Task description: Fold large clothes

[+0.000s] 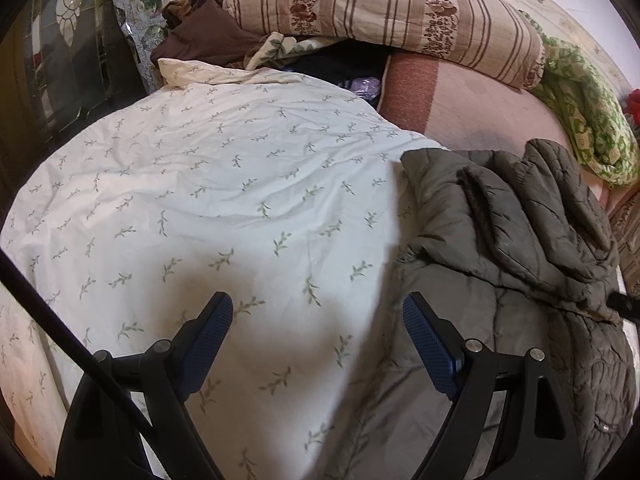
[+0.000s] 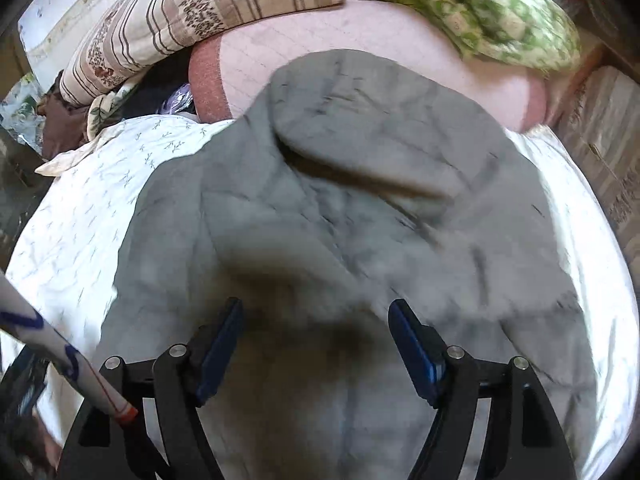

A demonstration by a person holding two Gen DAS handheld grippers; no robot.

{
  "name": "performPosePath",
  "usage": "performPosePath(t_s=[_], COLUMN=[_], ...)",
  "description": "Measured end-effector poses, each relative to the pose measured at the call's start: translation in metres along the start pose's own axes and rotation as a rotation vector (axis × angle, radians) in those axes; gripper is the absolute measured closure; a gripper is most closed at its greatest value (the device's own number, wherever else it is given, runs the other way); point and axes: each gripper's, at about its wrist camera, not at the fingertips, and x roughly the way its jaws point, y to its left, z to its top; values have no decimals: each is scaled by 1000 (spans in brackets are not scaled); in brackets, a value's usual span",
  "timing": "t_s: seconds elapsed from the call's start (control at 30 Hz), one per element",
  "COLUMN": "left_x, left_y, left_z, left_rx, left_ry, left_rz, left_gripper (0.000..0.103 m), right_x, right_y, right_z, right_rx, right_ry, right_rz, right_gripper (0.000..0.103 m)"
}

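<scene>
Both claws spread over the bed, nothing held, the jacket lying on the sheet.

From my left camera, a dark glass cabinet (image 1: 68, 52) stands at the far left, then the white leaf-print sheet (image 1: 208, 184), a striped pillow (image 1: 384, 12) at the head, and a green patterned cloth (image 1: 580, 120) at the right. My left claw (image 1: 318, 314) hangs wide above the sheet. The grey-green quilted jacket (image 1: 512, 248) lies rumpled on the sheet's right side, partly doubled over. My right claw (image 2: 316, 320) hangs wide above the jacket, blurred there.
</scene>
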Motion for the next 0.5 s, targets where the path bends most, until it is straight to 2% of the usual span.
performPosePath(t_s=[0.1, 0.27, 0.37, 0.5], left_x=[-6, -24, -37, -41], left_y=[-7, -10, 4, 30], left_z=[-5, -13, -19, -32], left_rx=[18, 47, 18, -34], left_ry=[4, 4, 29, 111], left_rz=[-13, -25, -58, -79], left_gripper=[17, 17, 17, 17], right_x=[-27, -69, -95, -121], right_y=[-32, -99, -149, -213], right_z=[-22, -58, -81, -111], right_rx=[38, 111, 183, 277], right_ry=[16, 20, 14, 15], right_rz=[1, -47, -88, -127], right_gripper=[24, 23, 21, 18])
